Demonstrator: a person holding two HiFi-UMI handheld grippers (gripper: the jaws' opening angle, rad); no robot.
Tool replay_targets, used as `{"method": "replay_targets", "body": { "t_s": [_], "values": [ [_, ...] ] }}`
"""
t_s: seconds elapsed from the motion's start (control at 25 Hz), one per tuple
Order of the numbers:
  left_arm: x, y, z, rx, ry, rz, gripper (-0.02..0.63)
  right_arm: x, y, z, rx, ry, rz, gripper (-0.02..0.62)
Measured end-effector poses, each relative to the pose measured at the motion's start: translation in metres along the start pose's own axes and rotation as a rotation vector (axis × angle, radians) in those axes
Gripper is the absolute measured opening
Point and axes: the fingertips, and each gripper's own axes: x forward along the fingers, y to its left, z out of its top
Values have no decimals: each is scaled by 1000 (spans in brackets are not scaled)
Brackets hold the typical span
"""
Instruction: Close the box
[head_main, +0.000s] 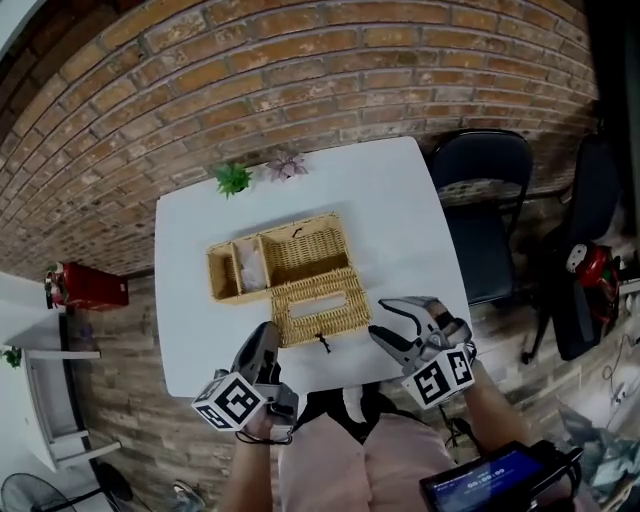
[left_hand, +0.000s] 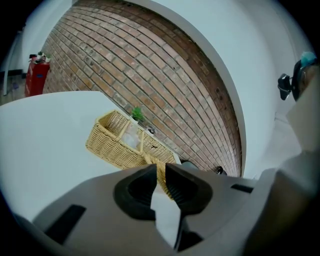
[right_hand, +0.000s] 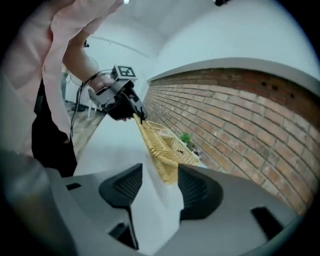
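A wicker box (head_main: 275, 262) stands on the white table (head_main: 400, 220), its base divided into compartments. Its hinged lid (head_main: 320, 305) is folded out toward me. My left gripper (head_main: 268, 337) is at the lid's near left corner and is shut on the lid's edge. In the left gripper view the wicker strip (left_hand: 163, 179) sits pinched between the jaws of that gripper (left_hand: 160, 169), with the box (left_hand: 120, 142) beyond. My right gripper (head_main: 380, 317) hovers open beside the lid's right edge, touching nothing. In the right gripper view, the lid (right_hand: 162, 155) runs edge-on from the left gripper (right_hand: 134, 114) toward the open right gripper (right_hand: 160, 182).
Two small potted plants (head_main: 233, 178) (head_main: 287, 165) stand at the table's far edge against the brick wall. A black chair (head_main: 480, 200) is to the right of the table. A red object (head_main: 90, 287) lies on the floor at left.
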Motion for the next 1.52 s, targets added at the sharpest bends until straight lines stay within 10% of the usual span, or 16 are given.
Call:
{"method": "replay_targets", "body": {
  "t_s": [0.4, 0.84, 1.52],
  "values": [
    [-5, -12, 13, 69, -51, -18, 55, 3, -11, 27, -161, -48, -46, 78],
    [-16, -39, 59, 417, -211, 12, 60, 12, -59, 55, 137, -156, 11, 65],
    [26, -50, 91, 583, -190, -80, 204, 42, -115, 65, 346, -218, -1, 74]
  ]
}}
